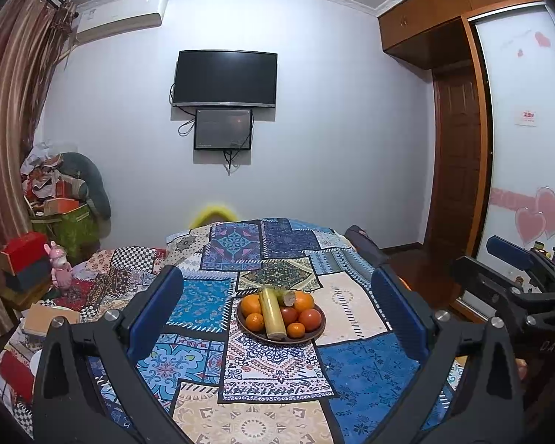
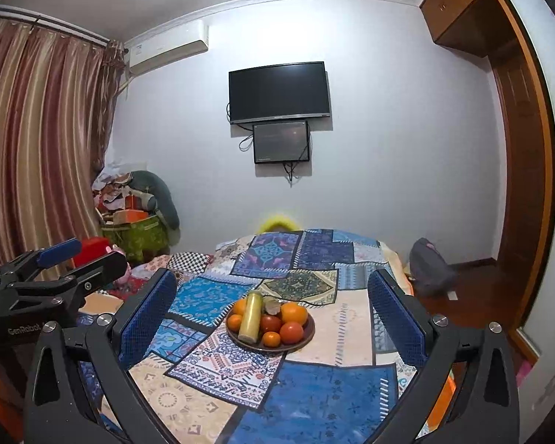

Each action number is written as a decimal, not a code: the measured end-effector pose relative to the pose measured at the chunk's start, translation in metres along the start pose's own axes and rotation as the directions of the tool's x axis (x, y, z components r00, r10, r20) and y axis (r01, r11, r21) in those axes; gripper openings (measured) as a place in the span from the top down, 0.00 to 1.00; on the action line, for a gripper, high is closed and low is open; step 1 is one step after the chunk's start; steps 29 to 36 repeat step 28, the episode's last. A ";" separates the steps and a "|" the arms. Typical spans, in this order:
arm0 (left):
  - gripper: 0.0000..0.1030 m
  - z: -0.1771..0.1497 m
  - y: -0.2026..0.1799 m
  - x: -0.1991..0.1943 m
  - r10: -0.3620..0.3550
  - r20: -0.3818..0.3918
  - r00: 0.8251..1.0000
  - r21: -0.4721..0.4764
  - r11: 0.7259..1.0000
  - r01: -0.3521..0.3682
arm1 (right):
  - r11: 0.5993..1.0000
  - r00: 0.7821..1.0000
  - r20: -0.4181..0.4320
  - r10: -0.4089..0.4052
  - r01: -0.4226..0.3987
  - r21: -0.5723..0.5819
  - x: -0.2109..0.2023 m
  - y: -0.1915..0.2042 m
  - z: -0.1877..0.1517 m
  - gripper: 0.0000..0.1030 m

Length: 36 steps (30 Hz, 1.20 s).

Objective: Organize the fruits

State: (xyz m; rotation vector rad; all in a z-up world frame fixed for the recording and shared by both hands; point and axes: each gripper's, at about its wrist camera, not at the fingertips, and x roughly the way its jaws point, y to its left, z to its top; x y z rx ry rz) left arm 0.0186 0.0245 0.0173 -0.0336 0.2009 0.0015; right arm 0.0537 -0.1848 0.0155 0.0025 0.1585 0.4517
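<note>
Both grippers, left [image 1: 275,314] and right [image 2: 272,314], are held wide open and empty; piled fruit [image 1: 281,312] could be knocked off the plate [image 1: 316,331]

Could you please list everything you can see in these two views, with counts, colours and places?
round brown plate: one, on the patchwork cloth
orange round fruits: about four, on the plate
red round fruits: two, on the plate
yellow-green cylinder: one, lying across the fruit
patchwork tablecloth: one, blue and cream
black television: one, on the wall
striped curtain: brown, left
left hand-held gripper: black, blue pads, open
right hand-held gripper: same, open
</note>
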 end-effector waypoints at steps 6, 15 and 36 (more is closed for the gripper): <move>0.00 0.000 -0.002 0.000 -0.008 -0.004 1.000 0.004 1.000 0.008 | 1.000 1.000 0.005 -0.004 0.004 0.000 0.000 0.000 0.001 0.00; 0.00 0.000 -0.004 0.000 -0.027 -0.011 1.000 0.003 1.000 0.027 | 1.000 1.000 0.011 -0.014 0.014 -0.002 -0.001 0.002 0.002 0.00; 0.00 0.001 -0.006 -0.002 -0.030 -0.009 1.000 -0.003 1.000 0.030 | 1.000 1.000 0.016 -0.015 0.015 0.001 -0.002 0.000 0.002 0.00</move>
